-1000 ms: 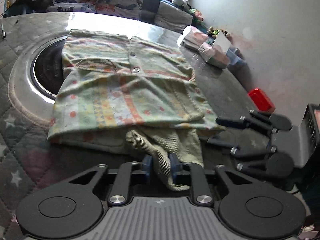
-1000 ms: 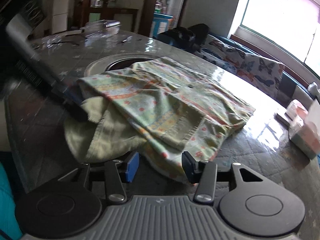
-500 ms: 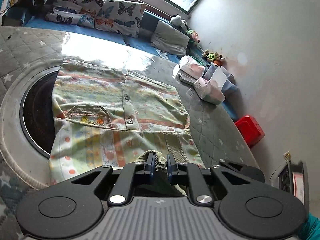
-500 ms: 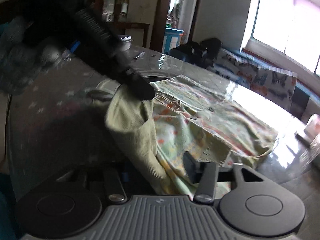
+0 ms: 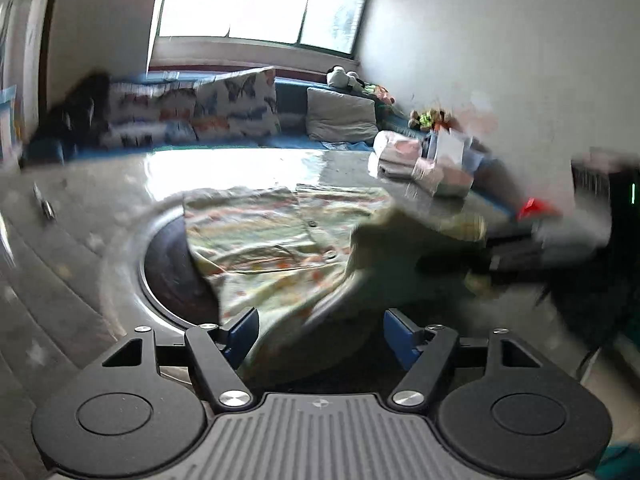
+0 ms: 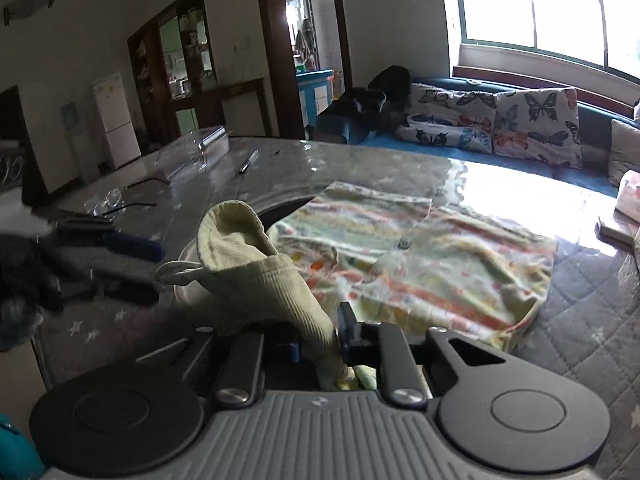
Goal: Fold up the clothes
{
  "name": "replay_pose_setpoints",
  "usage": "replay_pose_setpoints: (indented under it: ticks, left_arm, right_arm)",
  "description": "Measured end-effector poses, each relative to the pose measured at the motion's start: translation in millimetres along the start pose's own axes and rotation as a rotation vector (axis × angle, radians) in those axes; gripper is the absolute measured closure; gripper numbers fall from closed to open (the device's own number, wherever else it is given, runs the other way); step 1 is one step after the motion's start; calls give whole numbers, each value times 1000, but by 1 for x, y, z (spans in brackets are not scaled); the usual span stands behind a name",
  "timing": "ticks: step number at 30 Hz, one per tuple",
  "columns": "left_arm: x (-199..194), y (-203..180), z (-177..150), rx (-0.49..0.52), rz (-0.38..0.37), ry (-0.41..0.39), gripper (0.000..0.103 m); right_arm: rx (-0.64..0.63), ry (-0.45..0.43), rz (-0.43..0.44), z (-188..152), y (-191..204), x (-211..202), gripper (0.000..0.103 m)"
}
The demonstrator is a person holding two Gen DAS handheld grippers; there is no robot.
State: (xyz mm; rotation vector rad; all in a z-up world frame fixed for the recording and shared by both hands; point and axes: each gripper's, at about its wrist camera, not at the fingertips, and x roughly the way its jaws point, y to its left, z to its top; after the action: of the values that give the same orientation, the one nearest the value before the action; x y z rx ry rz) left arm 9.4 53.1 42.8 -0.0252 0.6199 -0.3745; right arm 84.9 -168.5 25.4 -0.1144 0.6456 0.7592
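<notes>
A pale green patterned button shirt [image 6: 420, 264] lies flat on the grey quilted table [image 6: 580, 320]. Its cream ribbed sleeve [image 6: 248, 272] is lifted off the table and runs down between the pads of my right gripper [image 6: 320, 340], whose jaws are closing and pinch it. In the left wrist view the shirt [image 5: 260, 248] and the raised sleeve [image 5: 380, 248] show blurred. My left gripper [image 5: 320, 332] has its jaws opening wide; cloth lies between the blue pads [image 5: 240, 336] without touching them. The left gripper's blue finger [image 6: 132, 248] shows blurred at the left of the right wrist view.
A round dark inset [image 5: 168, 276] in the table lies under the shirt's left side. Tissue packs [image 5: 436, 176] and a red box [image 5: 532, 208] stand at the far right. A pen [image 6: 248, 166] and clear plastic items [image 6: 192, 152] sit at the far left. Butterfly cushions [image 6: 500, 124] line the bench behind.
The left gripper, earlier shut on the ribbed sleeve, has opened and let it go. The right gripper has closed on that sleeve and lifted it. Both views have tilted upward.
</notes>
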Motion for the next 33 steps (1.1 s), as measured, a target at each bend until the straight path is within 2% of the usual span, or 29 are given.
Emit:
replay_pose_setpoints:
  ticks: [6,8,10,11,13,15,18,24,29,33]
  left_arm:
    - [18,-16,-13,235,85,-31,31]
    - [27,-17,-17,292,102,-28,34]
    - [34,-17,-20,341,118,-19,59]
    - [36,-16,-21,359,125,-22,64]
    - [35,-14,-21,370,128,-34,82]
    - [32,-11,-20,365,124,-50,91]
    - [20,-14,-19,376,100,-63,95]
    - [-19,-32,-23,390,23,-63,96]
    - [-68,-47,-32,350,-55,-56,96]
    - [-83,-50,-33,306,-69,-47,96]
  right_arm:
    - [-11,2,-10,2,3,3,87]
    - [-10,0,-13,2,3,4,88]
    - [-4,-5,-15,0,3,3,89]
    - [-2,-6,-16,-1,3,3,90]
    - [-8,-10,-23,-4,4,2,92]
    - [-12,-18,-21,-7,6,-1,95]
    - [-26,-35,-19,-12,12,-11,97]
    - [-66,-47,22,-20,29,-58,97]
    - [-98,-18,78,-28,54,-103,97]
    - [-135,18,97,-28,70,-116,97]
